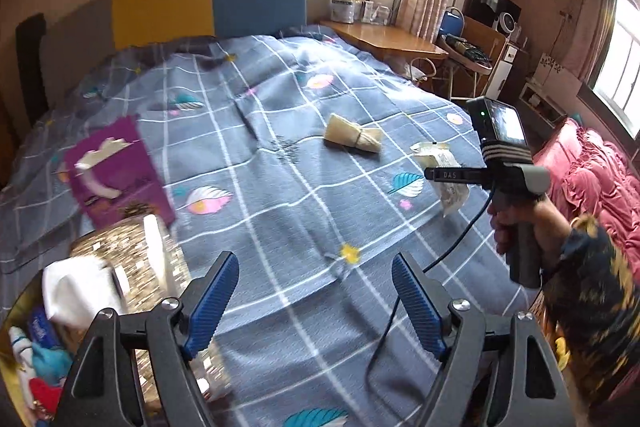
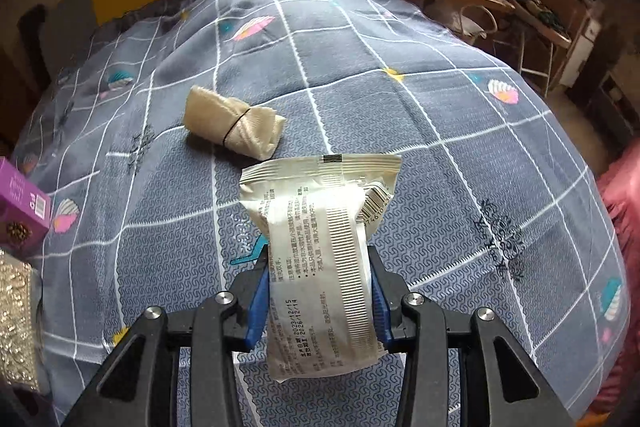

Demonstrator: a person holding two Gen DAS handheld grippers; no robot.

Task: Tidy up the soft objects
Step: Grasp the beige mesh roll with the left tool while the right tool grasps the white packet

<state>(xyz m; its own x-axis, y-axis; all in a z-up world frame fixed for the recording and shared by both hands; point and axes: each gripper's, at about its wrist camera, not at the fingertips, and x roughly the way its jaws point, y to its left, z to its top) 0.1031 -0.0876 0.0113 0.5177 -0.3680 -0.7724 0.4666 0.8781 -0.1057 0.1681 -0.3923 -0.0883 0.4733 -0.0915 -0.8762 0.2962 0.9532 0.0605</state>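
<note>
Open quilt mid-bed. Obstacles: rolled beige cloth centre, purple box and glitter basket left, desk beyond the bed's right edge.

Soft objects being sorted on a grey-blue checked bedspread

A white printed plastic soft pack is being held lengthwise, its crimped end raised over the bedspread. A beige rolled cloth bundle bound by a black band is lying on its side just beyond it, near the bed's middle.
</note>
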